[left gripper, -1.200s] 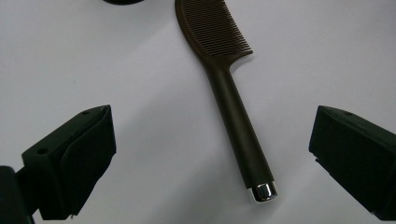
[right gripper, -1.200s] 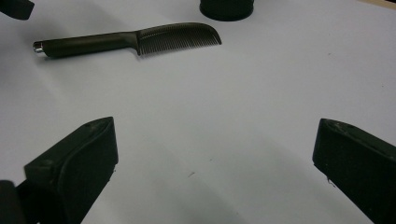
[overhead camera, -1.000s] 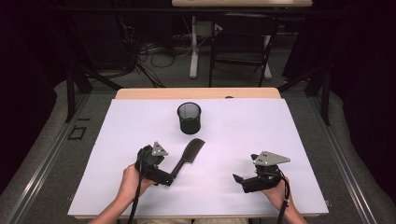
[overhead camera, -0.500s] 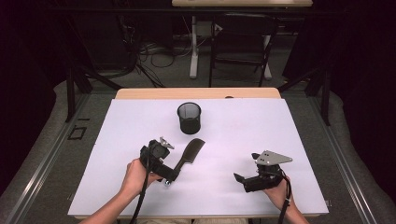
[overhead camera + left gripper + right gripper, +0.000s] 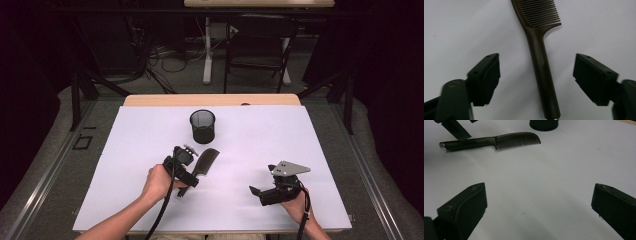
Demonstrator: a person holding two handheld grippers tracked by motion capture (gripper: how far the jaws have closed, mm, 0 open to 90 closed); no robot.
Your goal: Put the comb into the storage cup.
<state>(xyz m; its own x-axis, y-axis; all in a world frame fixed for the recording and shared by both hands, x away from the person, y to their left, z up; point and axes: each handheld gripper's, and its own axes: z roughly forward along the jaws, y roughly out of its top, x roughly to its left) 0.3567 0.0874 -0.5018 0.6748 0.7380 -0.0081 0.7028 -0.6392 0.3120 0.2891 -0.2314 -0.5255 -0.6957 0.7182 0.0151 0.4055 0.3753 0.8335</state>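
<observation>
Dark brown comb point(image 5: 541, 62), black mesh cup point(image 5: 202, 126), white table point(image 5: 280, 130).

high: above, forward-down | gripper views: low, near | shared: comb point(image 5: 206, 162)

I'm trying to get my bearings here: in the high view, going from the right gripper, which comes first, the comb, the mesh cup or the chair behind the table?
From the right gripper:
1. Comb, on the white table cover, between the left gripper's jaws, which have just been closing without yet pressing on it.
2. Mesh cup, upright, toward the table's far edge.
3. Chair, on the floor beyond the table.
</observation>
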